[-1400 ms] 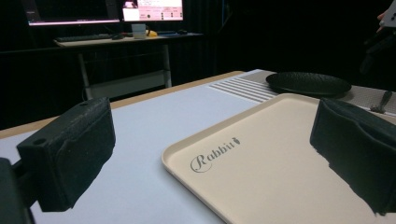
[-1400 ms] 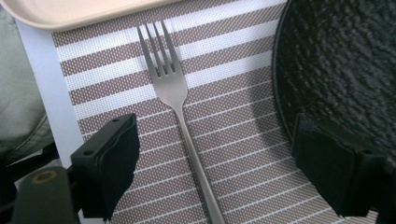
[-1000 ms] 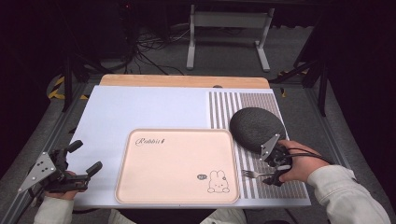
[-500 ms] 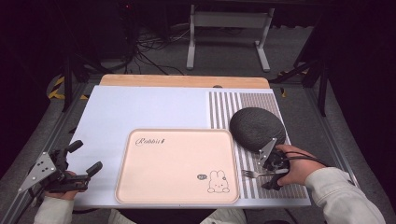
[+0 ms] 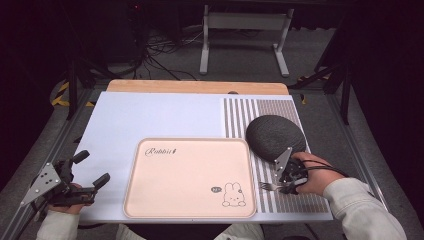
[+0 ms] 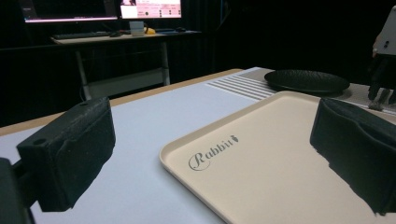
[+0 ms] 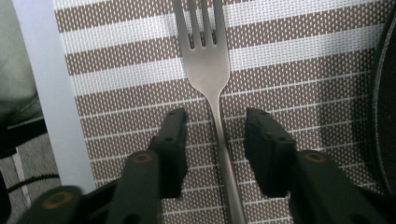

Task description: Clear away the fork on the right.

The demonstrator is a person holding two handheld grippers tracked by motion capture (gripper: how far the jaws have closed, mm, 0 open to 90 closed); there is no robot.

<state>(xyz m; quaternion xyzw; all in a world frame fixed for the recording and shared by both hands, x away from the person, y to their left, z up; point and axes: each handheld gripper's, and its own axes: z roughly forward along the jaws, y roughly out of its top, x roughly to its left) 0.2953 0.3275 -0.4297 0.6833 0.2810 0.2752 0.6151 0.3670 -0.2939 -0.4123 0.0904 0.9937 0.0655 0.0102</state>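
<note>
Right gripper (image 7: 215, 135) lowered over fork (image 7: 205, 60) on striped placemat (image 5: 287, 197), jaws apart, one on each side of handle, neither touching it. Fork flat on placemat, tines toward cream tray (image 5: 190, 177), just beside tray's right edge in high view (image 5: 269, 186). Right hand (image 5: 312, 175) wrapped around gripper, white sleeve (image 5: 362, 210) entering from lower right. Dark round plate (image 5: 275, 136) on same placemat, just behind gripper, its rim seen at right edge of right gripper view (image 7: 386, 107). Tray printed with "Rabbit" lettering and small rabbit figure, set at front centre of white desk (image 5: 150, 115). Left gripper (image 5: 75, 175) at desk's front left corner, jaws wide open and empty, pointed across tray (image 6: 280, 154) toward plate (image 6: 306, 80). Monitors (image 6: 102, 8) on separate table in dark background.
</note>
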